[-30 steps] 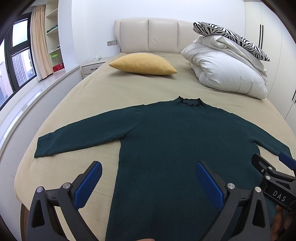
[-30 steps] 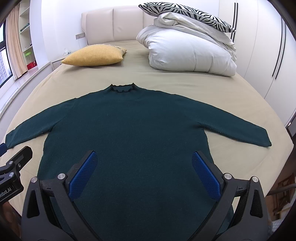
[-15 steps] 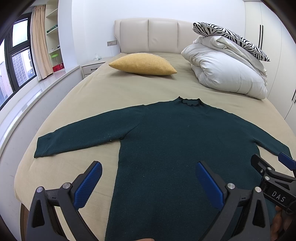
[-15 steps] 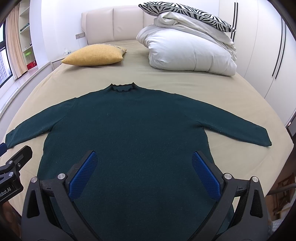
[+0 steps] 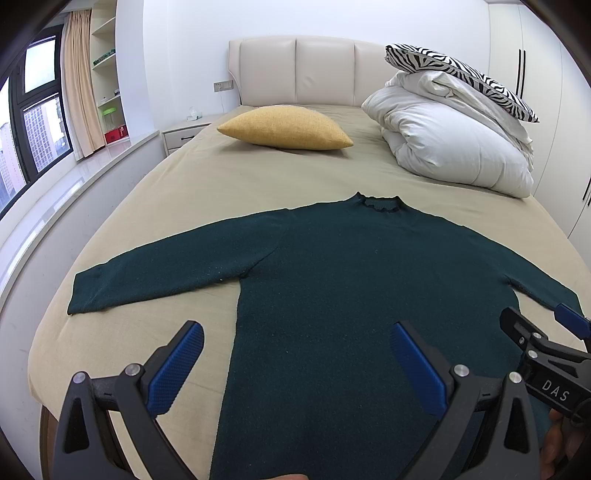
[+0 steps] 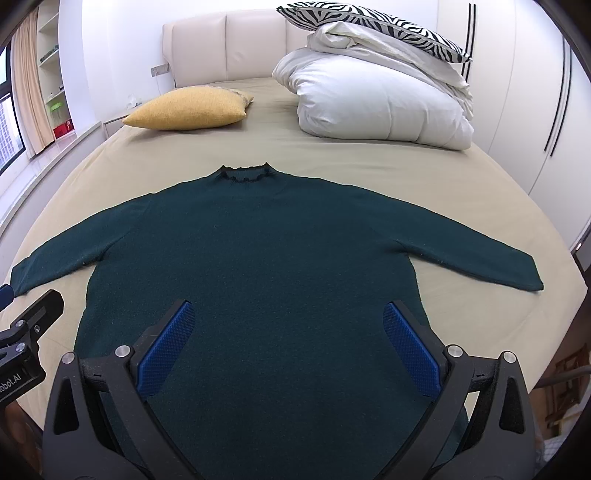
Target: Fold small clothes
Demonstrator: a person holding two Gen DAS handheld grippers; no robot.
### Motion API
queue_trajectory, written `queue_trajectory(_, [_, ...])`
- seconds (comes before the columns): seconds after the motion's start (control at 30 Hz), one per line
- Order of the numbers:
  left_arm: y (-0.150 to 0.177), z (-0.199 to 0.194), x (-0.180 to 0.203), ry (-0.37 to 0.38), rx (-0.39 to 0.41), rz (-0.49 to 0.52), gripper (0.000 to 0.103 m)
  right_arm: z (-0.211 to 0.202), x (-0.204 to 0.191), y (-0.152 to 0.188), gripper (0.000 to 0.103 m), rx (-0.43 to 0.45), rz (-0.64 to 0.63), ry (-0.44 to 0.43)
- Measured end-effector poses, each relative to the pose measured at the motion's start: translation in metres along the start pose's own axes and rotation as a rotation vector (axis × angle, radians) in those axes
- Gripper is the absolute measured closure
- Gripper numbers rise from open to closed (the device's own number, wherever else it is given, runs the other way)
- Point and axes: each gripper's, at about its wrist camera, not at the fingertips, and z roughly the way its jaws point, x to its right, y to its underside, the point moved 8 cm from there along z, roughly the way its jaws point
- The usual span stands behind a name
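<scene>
Here's the dark green sweater (image 6: 258, 266), spread flat and face-up on the beige bed (image 6: 332, 147), both sleeves stretched out to the sides, ruffled collar pointing toward the headboard (image 6: 225, 48). Its bottom hem is out of sight in both views, hidden behind the gripper bodies at the lower edge.

Left gripper (image 5: 295, 360), jaws spread wide, nothing between the blue pads (image 5: 173, 373), hanging over the sweater's lower left side; one pad sits over bare sheet just beside the sweater's side edge, the other over the knit. Whether it touches the cloth, hard to say from here.

Right gripper (image 6: 288, 339), also spread wide and holding nothing, both blue pads over the sweater's lower body. In the left wrist view it pokes in at the far right edge, only partly visible, covering the end of the sweater's right sleeve.

Beyond the sweater's collar: a yellow cushion (image 5: 284, 127) toward the headboard's left, and a folded white duvet (image 6: 376, 96) to the right with a zebra-print pillow (image 6: 369, 20) on top. Left of the bed, a nightstand (image 5: 184, 133), a window (image 5: 33, 122) and shelves, their contents too small to make out.
</scene>
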Motion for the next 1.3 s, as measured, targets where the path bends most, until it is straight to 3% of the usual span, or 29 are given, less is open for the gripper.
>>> queue_trajectory(0.63, [0.003, 0.003, -0.002, -0.003, -0.008, -0.002, 0.0, 0.005, 0.003, -0.001, 0.0, -0.011, 0.009, -0.002])
queue_trajectory(0.7, [0.005, 0.007, -0.002, 0.007, -0.024, -0.007, 0.0, 0.008, 0.009, -0.001, 0.0, -0.016, 0.027, -0.014])
queue_trajectory(0.8, [0.009, 0.02, 0.004, 0.081, -0.077, -0.026, 0.0, 0.015, 0.032, -0.003, 0.0, -0.013, 0.069, -0.029])
queue_trajectory(0.93, [0.016, 0.035, 0.014, 0.127, -0.116, -0.038, 0.0, 0.028, 0.111, -0.006, 0.0, 0.001, 0.239, -0.039])
queue_trajectory(1.1, [0.022, 0.062, 0.035, 0.248, -0.198, -0.089, 0.0, 0.056, 0.267, 0.011, 0.003, 0.01, 0.619, -0.073])
queue_trajectory(1.17, [0.022, 0.076, 0.043, 0.259, -0.231, -0.11, 0.0, 0.07, 0.331, 0.029, 0.013, 0.01, 0.776, -0.062])
queue_trajectory(1.3, [0.011, 0.086, 0.067, 0.284, -0.168, -0.046, 0.0, 0.097, 0.43, 0.068, 0.026, 0.011, 1.004, -0.035])
